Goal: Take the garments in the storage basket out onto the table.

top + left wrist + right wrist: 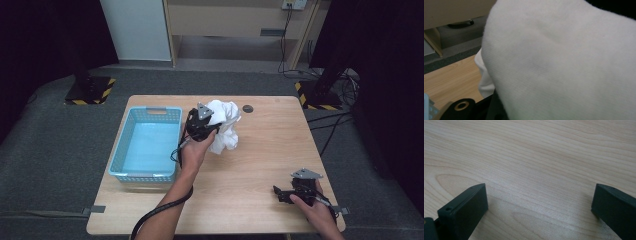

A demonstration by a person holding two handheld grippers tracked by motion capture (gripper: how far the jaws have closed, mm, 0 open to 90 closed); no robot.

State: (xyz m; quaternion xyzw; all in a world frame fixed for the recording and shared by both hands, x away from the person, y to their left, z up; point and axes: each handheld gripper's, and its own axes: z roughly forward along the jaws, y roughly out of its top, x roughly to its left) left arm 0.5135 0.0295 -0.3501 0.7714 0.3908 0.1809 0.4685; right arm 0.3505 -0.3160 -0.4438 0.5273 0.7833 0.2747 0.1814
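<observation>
A crumpled white cloth (224, 126) hangs bunched above the middle of the wooden table (260, 160), just right of the basket. My left gripper (204, 126) is shut on the white cloth and holds it up; the cloth (564, 65) drapes right in front of its camera and hides the jaws. My right gripper (281, 194) rests low over the table's front right corner. Its two black jaws stand wide apart over bare wood (536, 170), with nothing between them.
A light blue plastic basket (120, 155) stands on the left part of the table, with nothing visible inside. A small dark round spot (247, 108) lies near the far edge. Black stand bases (90, 90) sit on the grey floor behind the table.
</observation>
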